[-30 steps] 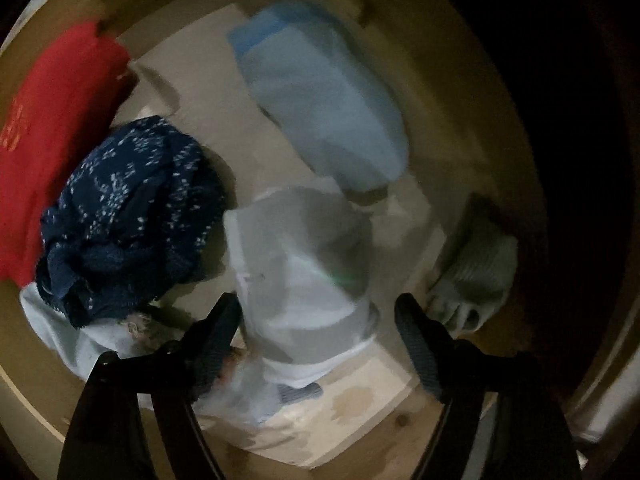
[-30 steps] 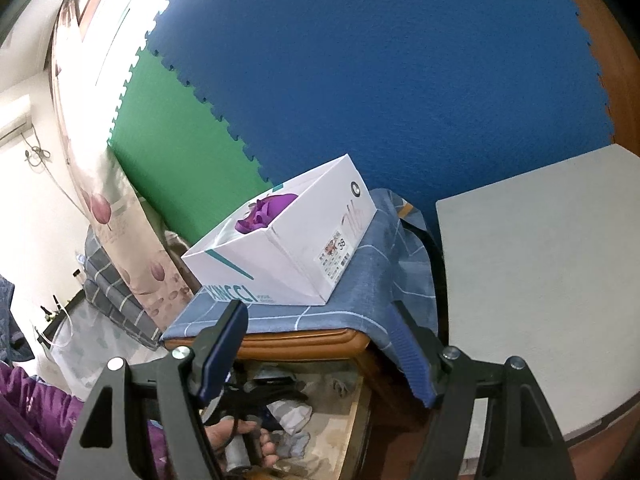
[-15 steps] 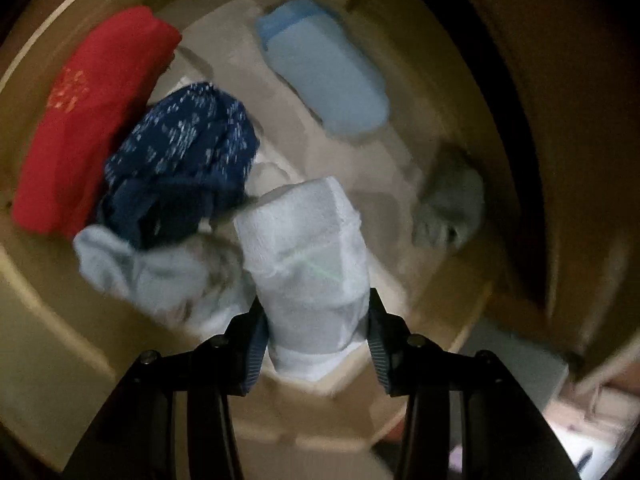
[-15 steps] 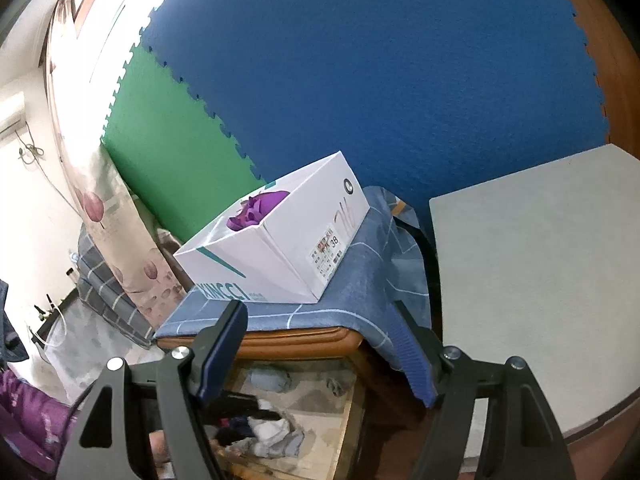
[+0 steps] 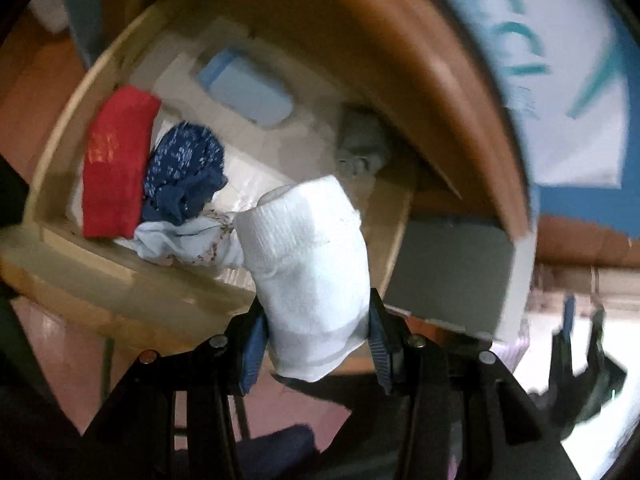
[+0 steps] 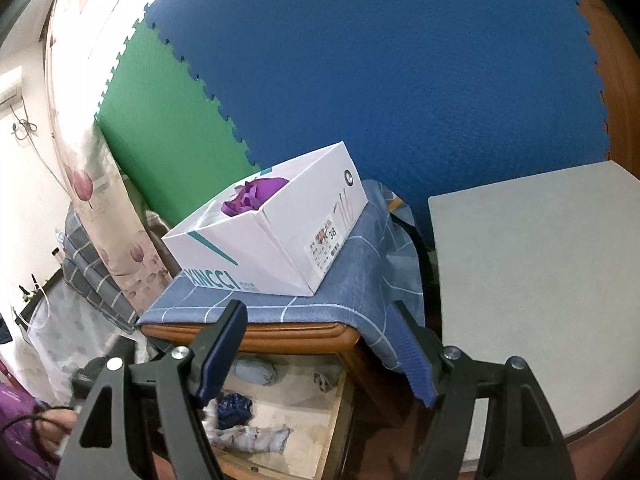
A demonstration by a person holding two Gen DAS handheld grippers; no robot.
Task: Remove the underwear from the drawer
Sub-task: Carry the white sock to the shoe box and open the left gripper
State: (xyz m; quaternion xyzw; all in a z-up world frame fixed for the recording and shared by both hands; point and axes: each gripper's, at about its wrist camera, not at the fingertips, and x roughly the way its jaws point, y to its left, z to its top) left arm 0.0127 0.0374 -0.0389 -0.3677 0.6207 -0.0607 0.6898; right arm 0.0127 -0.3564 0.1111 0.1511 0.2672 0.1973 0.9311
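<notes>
My left gripper (image 5: 314, 340) is shut on a folded white underwear (image 5: 308, 264) and holds it up above the front of the open wooden drawer (image 5: 120, 276). Inside the drawer lie a red piece (image 5: 116, 160), a navy patterned piece (image 5: 184, 172), a light blue folded piece (image 5: 248, 92), a pale crumpled piece (image 5: 184, 240) and a grey piece (image 5: 360, 144). My right gripper (image 6: 320, 352) is open and empty, held above the drawer (image 6: 304, 432) in front of the cabinet.
A white shoe box (image 6: 272, 248) with purple cloth stands on a blue checked cloth (image 6: 344, 280) atop the cabinet. A grey table top (image 6: 540, 300) is at the right. Blue and green foam mats (image 6: 360, 80) cover the wall. A curtain (image 6: 104, 200) hangs at the left.
My left gripper closed on the white underwear and lifted it up and back out of the drawer. My right gripper stayed open and shifted only slightly.
</notes>
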